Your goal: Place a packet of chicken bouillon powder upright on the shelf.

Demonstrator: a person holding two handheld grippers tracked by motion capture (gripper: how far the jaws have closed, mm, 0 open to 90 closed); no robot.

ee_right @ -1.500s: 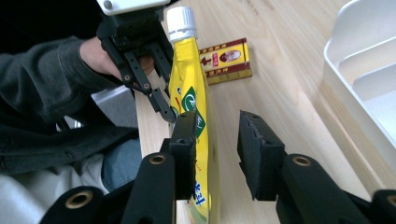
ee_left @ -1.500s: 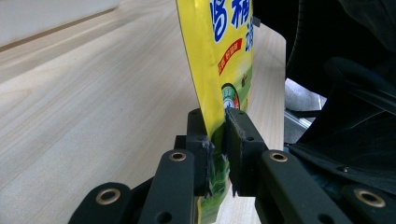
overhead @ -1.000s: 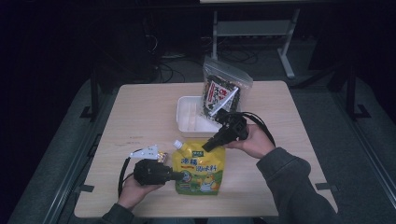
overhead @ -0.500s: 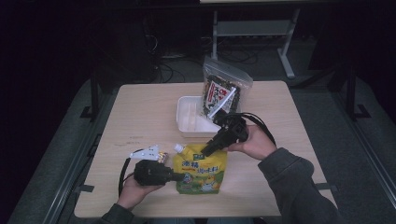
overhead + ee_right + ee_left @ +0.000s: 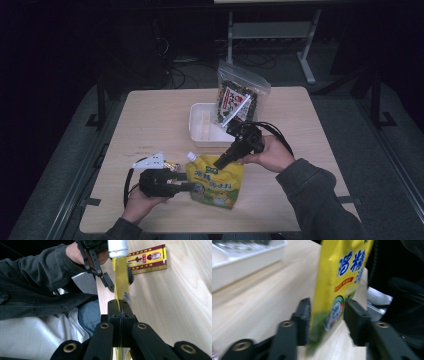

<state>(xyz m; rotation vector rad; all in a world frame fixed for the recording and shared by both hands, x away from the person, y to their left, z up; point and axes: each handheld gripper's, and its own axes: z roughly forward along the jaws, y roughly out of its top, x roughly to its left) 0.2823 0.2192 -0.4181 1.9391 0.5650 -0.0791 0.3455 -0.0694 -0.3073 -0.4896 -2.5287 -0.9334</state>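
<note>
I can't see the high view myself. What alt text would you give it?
A person at a wooden table holds a yellow spouted pouch upright: the right gripper pinches its top edge, and the left gripper has its jaws around the lower left side, just opened. Behind stand a white tray and a clear bag of dark snacks.

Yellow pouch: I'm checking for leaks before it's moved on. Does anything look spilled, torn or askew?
No spill or tear shows. The yellow pouch is held up off the table, its white cap on. The right hand-held gripper pinches its top edge; the left hand-held gripper straddles its lower corner, jaws just opened.
</note>
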